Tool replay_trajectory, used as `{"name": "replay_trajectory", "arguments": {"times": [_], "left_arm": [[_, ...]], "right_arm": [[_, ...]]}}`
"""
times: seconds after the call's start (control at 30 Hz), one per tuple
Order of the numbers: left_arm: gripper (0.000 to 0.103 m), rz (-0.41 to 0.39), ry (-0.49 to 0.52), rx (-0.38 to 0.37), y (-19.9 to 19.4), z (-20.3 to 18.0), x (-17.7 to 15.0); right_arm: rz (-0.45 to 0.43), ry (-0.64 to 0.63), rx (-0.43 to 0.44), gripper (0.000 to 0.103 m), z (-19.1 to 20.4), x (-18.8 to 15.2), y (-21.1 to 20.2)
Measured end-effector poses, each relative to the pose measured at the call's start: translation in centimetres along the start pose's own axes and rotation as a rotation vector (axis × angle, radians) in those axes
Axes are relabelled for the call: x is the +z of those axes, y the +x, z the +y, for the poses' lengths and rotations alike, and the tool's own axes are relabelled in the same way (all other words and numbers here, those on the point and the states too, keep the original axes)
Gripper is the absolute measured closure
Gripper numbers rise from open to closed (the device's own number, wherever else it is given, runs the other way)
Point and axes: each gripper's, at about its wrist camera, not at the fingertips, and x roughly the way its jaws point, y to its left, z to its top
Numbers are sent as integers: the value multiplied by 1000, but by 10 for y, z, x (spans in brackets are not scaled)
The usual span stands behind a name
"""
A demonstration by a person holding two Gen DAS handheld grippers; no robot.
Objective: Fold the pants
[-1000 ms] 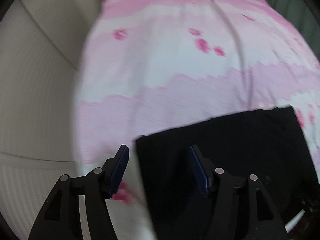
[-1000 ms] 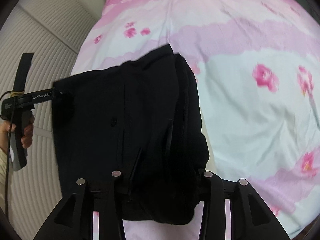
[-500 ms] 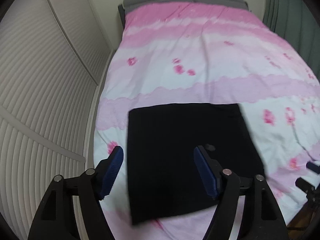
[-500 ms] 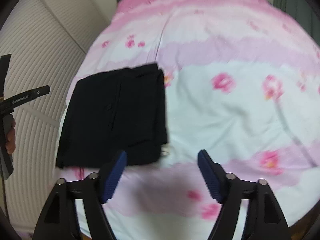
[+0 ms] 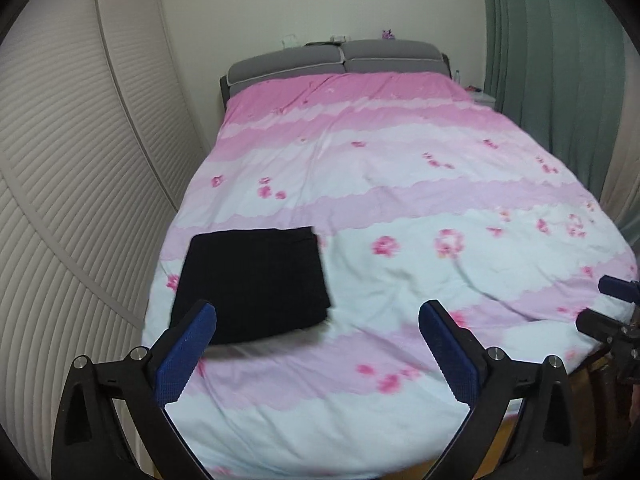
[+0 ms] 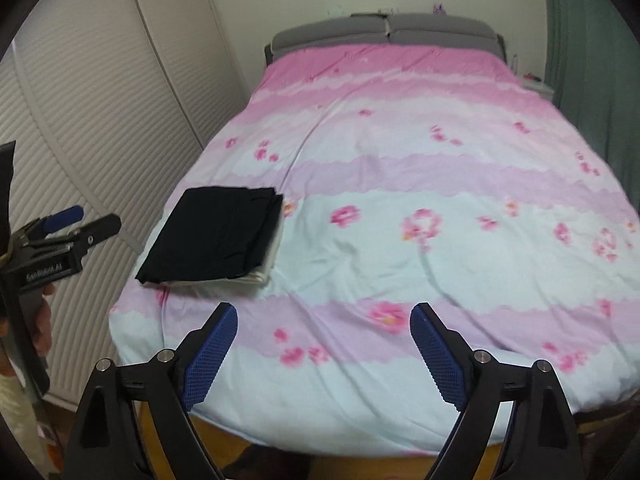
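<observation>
A slatted white wardrobe door (image 5: 72, 184) lines the left of the room, running along the side of a bed spread with a pink-and-white flowered duvet (image 5: 400, 208). On the duvet's near left corner lie the black pants (image 5: 252, 280), folded into a flat, squarish bundle, close to the bed's left edge and well short of the grey padded headboard (image 5: 336, 60). In the right wrist view the pants (image 6: 216, 236) sit on a pale, cream-coloured layer (image 6: 260, 276) that shows along their near and right edges; what that layer is cannot be told.

Neither gripper has anything in its grasp. The left gripper (image 5: 316, 344) hangs above the foot of the bed, its jaws opening and standing very wide, blue pads (image 5: 186, 356) facing only bare duvet between them; the left pad overlaps the pants' near corner in the picture but is raised clear of the cloth. From the right wrist view the same left gripper (image 6: 76, 224) appears at the far left, off the bed's side, with part of the person's hand (image 6: 40, 324) on its grip below.

The right gripper (image 6: 324, 344) is likewise held above the bed's foot, its jaws opening and wide apart, with nothing between the blue pads (image 6: 210, 352) but duvet; the pants lie up and to the left of it, well apart. Its dark tip (image 5: 616, 308) pokes into the left wrist view at the right edge. A green curtain (image 5: 560, 80) hangs along the right side of the room.
</observation>
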Motion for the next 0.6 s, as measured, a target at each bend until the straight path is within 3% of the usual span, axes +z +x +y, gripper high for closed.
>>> {"name": "replay_trajectory", "arguments": {"times": [0.23,0.6], "left_arm": [[0,-15,-37,-14,-74,-75,-29],[0,-110,-33,-69,-149,-142,-50]], "right_arm": [[-62,20,24,14,-67,-27,-97],[-154,17,-112,14,-119,-68,-184]]}}
